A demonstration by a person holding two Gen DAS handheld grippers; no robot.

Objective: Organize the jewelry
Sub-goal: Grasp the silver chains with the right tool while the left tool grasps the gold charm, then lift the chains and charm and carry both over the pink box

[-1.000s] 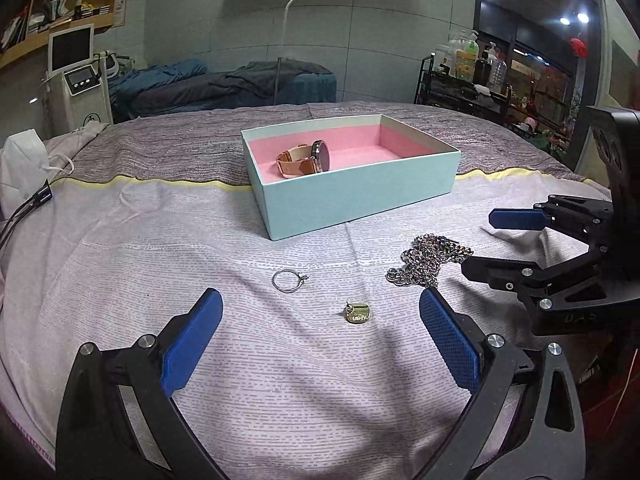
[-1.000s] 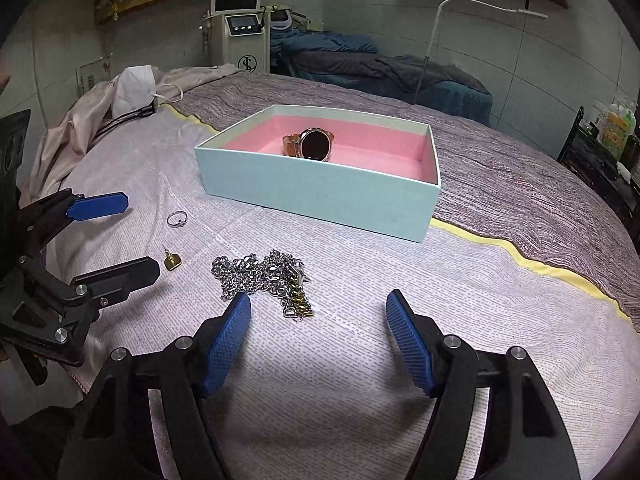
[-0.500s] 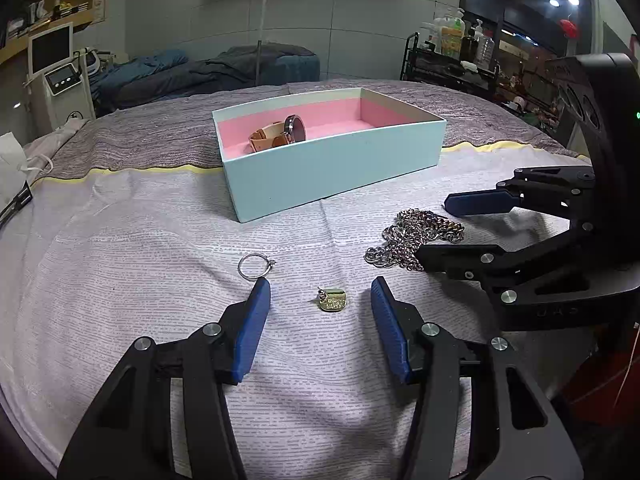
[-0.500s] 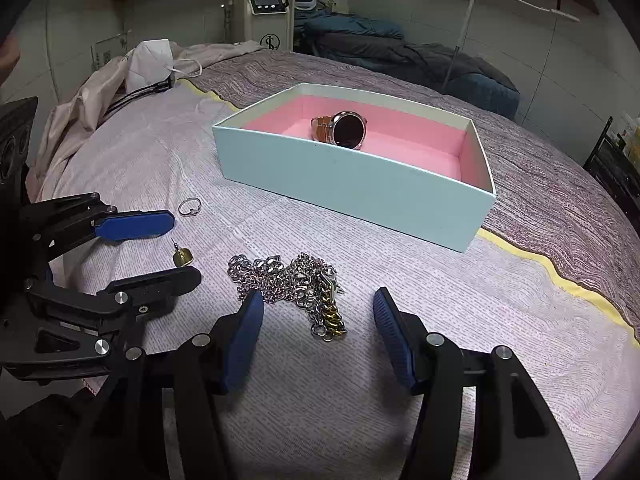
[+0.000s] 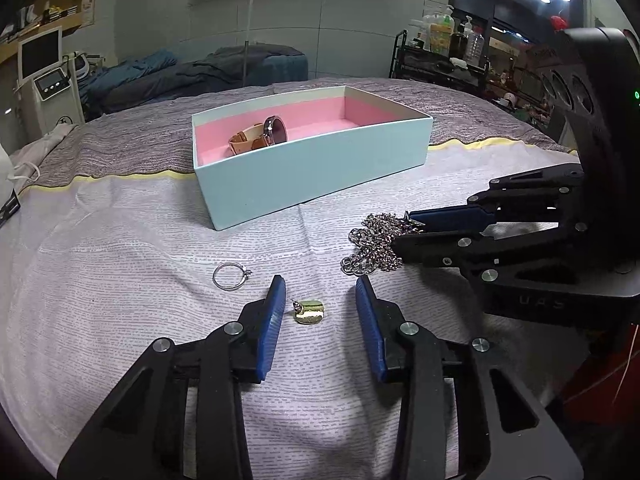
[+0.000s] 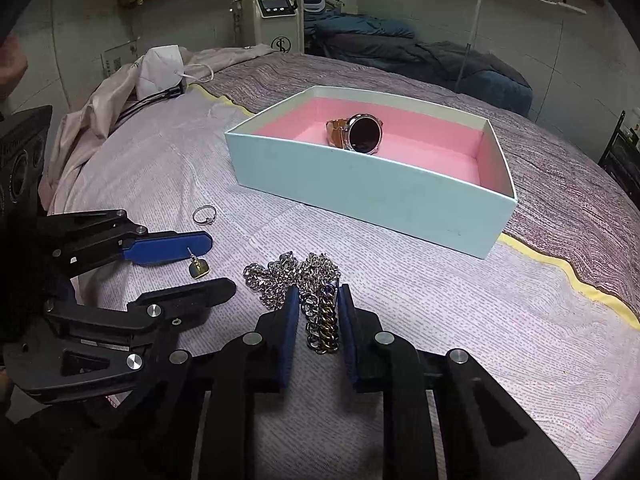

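A pale blue box (image 5: pixel 304 184) with pink lining holds a watch (image 5: pixel 264 136) with a tan strap; box (image 6: pixel 372 196) and watch (image 6: pixel 362 134) also show in the right wrist view. On the bedspread lie a silver ring (image 5: pixel 231 275), a small gold earring (image 5: pixel 309 311) and a heap of silver chain (image 5: pixel 374 246). My left gripper (image 5: pixel 320 292) is partly open with the earring between its blue fingers. My right gripper (image 6: pixel 318 298) has closed in around the chain (image 6: pixel 316 292), fingers on either side of its near end. The ring (image 6: pixel 205 214) and earring (image 6: pixel 199 268) lie to its left.
A white face mask (image 6: pixel 160 70) and pink cloth (image 6: pixel 92 120) lie at the bed's left edge. A white machine with a screen (image 6: pixel 274 12) stands behind. A rack of bottles (image 5: pixel 444 48) stands at the far right.
Both grippers moved forward and down and narrowed. The left one now straddles the earring; the right one closed in on the chain's near end.
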